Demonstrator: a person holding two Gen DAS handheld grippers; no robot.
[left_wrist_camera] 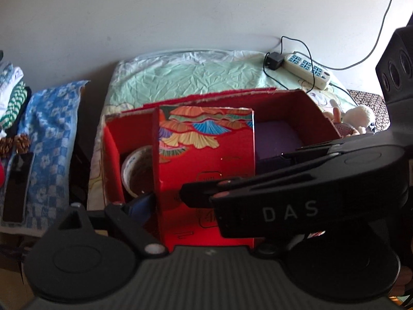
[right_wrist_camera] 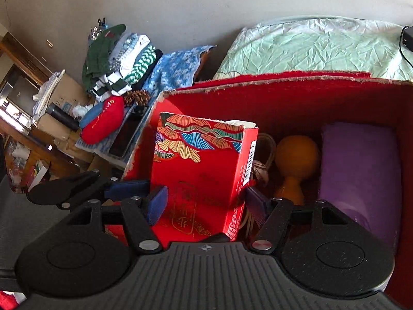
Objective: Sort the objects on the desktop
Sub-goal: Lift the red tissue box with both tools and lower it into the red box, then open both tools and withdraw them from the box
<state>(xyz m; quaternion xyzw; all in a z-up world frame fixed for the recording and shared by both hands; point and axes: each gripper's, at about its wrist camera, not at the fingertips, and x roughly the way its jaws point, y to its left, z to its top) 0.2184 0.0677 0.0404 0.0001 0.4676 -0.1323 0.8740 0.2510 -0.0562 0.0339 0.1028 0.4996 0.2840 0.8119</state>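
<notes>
Right claw (right_wrist_camera: 204, 206): blue pads pressed on both narrow sides of the patterned red carton (right_wrist_camera: 204, 170), closed on its lower part; in the left wrist view this same claw reaches in from the right across the carton's face.
Left claw (left_wrist_camera: 196, 206): one blue pad (left_wrist_camera: 140, 204) shows at the carton's left edge; the other finger is hidden behind the right tool, so I cannot tell how far it is open or whether it holds anything.
Carton: stands upright inside the big red box (right_wrist_camera: 284, 103), long axis vertical, opened top end up, fan-pattern face toward the cameras, barcode on its right narrow side.
Box contents, left of carton: paper bowl (left_wrist_camera: 136, 170) with a dark inside, tilted against the left wall.
Box contents, right of carton: bundled white cable (right_wrist_camera: 263, 160) just beside it, then an orange gourd-shaped thing (right_wrist_camera: 294, 160), then a purple block (right_wrist_camera: 358, 175) by the right wall.
Right of box: pale plush toy (left_wrist_camera: 356, 118).
Left of box: blue floral towel (left_wrist_camera: 49, 134) with a dark phone (left_wrist_camera: 18, 186) and pine cones (left_wrist_camera: 15, 142) on it.
Far: crumpled green sheet (left_wrist_camera: 193, 75) on the surface, power strip (left_wrist_camera: 307, 69) with a black adapter (left_wrist_camera: 273, 60) at the far right.
</notes>
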